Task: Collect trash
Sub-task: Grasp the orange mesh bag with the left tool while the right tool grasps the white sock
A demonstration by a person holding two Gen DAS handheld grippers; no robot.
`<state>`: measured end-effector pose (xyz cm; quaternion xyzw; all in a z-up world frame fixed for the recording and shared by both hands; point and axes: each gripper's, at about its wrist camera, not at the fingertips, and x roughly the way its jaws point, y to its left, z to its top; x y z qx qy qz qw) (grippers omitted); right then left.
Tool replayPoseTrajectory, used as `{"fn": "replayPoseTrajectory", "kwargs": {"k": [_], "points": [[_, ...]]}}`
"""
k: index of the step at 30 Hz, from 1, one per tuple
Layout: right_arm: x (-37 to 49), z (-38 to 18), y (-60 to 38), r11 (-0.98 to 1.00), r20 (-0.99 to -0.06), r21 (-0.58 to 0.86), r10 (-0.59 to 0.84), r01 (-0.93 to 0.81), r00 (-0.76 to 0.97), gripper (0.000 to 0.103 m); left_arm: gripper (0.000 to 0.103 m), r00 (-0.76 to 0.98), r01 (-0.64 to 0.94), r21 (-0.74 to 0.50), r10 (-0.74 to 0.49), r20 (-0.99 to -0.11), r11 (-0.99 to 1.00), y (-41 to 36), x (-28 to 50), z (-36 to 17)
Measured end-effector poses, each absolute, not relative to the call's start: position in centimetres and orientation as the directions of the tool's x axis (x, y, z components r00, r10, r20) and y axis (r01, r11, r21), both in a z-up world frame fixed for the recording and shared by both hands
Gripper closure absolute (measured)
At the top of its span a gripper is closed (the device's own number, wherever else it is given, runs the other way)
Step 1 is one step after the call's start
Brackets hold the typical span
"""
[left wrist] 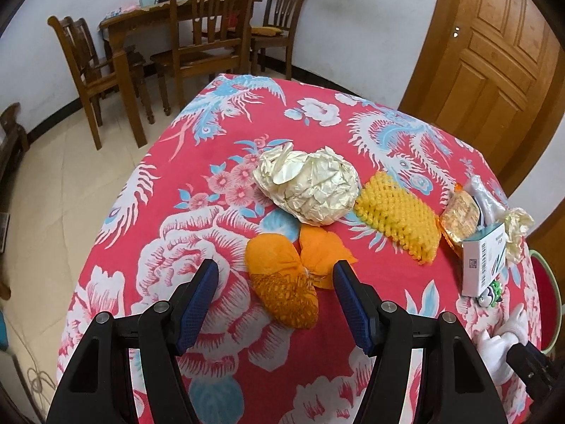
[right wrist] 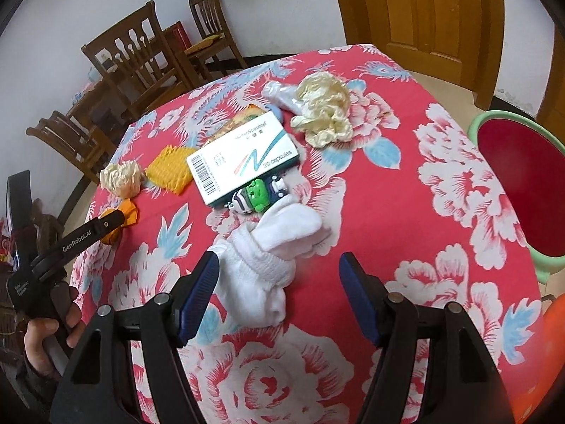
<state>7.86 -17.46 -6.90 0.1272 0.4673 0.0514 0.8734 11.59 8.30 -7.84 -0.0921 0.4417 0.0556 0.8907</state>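
Observation:
My left gripper [left wrist: 275,275] is open, its jaws on either side of an orange net bag and wrapper [left wrist: 286,279] on the red floral tablecloth [left wrist: 197,247]. Beyond lie crumpled cream paper [left wrist: 310,187], yellow foam netting [left wrist: 399,215], a snack packet [left wrist: 459,215] and a white medicine box [left wrist: 483,261]. My right gripper [right wrist: 279,272] is open over a white sock [right wrist: 268,258]. The medicine box [right wrist: 243,162], a small green toy [right wrist: 257,198], a crumpled cream paper [right wrist: 325,109] and a clear plastic bag [right wrist: 282,95] lie beyond it.
A red basin with a green rim [right wrist: 519,183] stands off the table's right edge. Wooden chairs [left wrist: 208,31] and a wooden table [left wrist: 141,17] stand at the back. A wooden door [left wrist: 494,56] is at the right. The left gripper's body [right wrist: 70,243] shows at the left.

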Motion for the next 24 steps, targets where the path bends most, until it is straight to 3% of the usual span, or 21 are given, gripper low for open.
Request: {"fn": "replayPoseTrajectory", "kwargs": {"k": [6,13,17,24], "points": [[8.2,-7.7,-17.1,0.957,-0.809,0.290,0.231,0.025,0.541,0.033,0.056,0.607,-0.151,-0.129,-0.011,-0.795,0.980,7.9,11.6,-8.1],[8.1,-7.9,-16.4,0.955,-0.806,0.297,0.261,-0.018,0.531,0.063,0.070,0.618,-0.140,-0.131,-0.017,-0.786,0.981,7.7,11.3,-7.9],[7.8,-7.7,-16.4,0.956,-0.801,0.293,0.263,-0.032,0.538,0.074,0.072,0.625,-0.124,-0.146,-0.037,-0.780,0.981,7.5,10.8,-7.3],[6.9,-6.8,-17.3,0.951,-0.783,0.308,0.272,-0.031,0.559,0.076,0.072,0.646,-0.080,-0.158,-0.069,-0.760,0.984,6.3,9.7,-5.9]]}}
